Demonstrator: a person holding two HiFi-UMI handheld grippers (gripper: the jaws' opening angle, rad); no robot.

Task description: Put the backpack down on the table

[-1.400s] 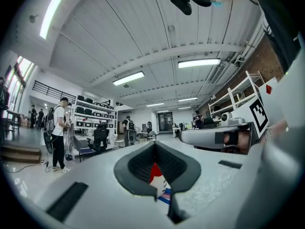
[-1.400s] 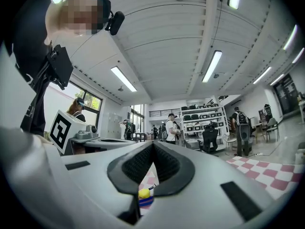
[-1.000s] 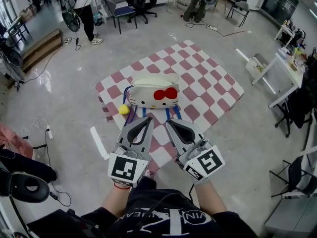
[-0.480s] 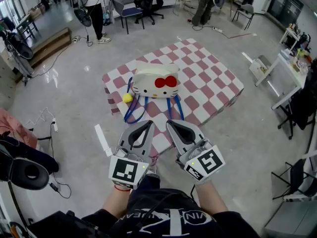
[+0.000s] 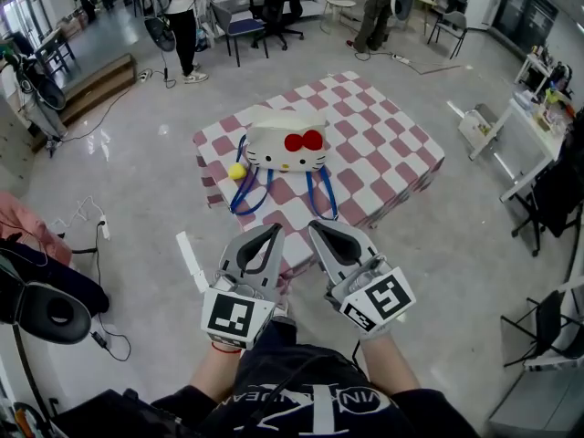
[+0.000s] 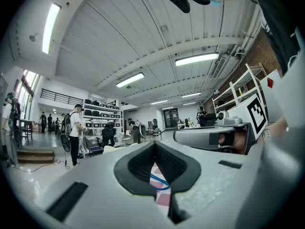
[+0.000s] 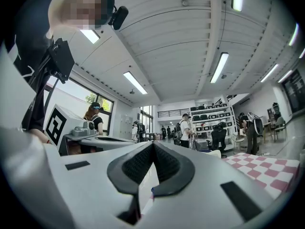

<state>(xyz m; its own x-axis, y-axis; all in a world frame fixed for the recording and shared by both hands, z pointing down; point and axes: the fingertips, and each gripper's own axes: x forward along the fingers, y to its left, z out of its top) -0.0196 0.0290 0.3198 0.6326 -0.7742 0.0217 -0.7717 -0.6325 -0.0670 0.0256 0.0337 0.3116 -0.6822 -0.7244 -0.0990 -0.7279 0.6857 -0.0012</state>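
Head view: backpack (image 5: 285, 144) lay on the checkered table (image 5: 392, 153), white body with a cat face and red bow. It sat toward the far-left part of the top, with its blue straps (image 5: 321, 194) trailing over the cloth toward the near edge. A yellow ball (image 5: 236, 172) sat just beside its left end.

Left gripper (image 5: 274, 230) and right gripper (image 5: 314, 227) were held side by side close to the person's body, well apart from the backpack and touching nothing.

Left gripper view: jaws were together at the tips with nothing between them. Only checkered cloth and a bit of blue strap showed far off through the gap behind the tips.

Right gripper view: same, jaws were together and empty.

Progress, as a judgement: placing looked done. The bag rested fully on the table with no gripper on it, so nothing of the task seemed left.

Writing:
- No brand or label could be read on the backpack.
- Marker cube (image 5: 236, 316) on the left gripper and the one on the right carried black-and-white square patterns, no letters.
- White lettering (image 5: 301, 400) on the person's dark top was creased and cut off, so it could not be read whole.
- Background shelves and signs were too small to read.
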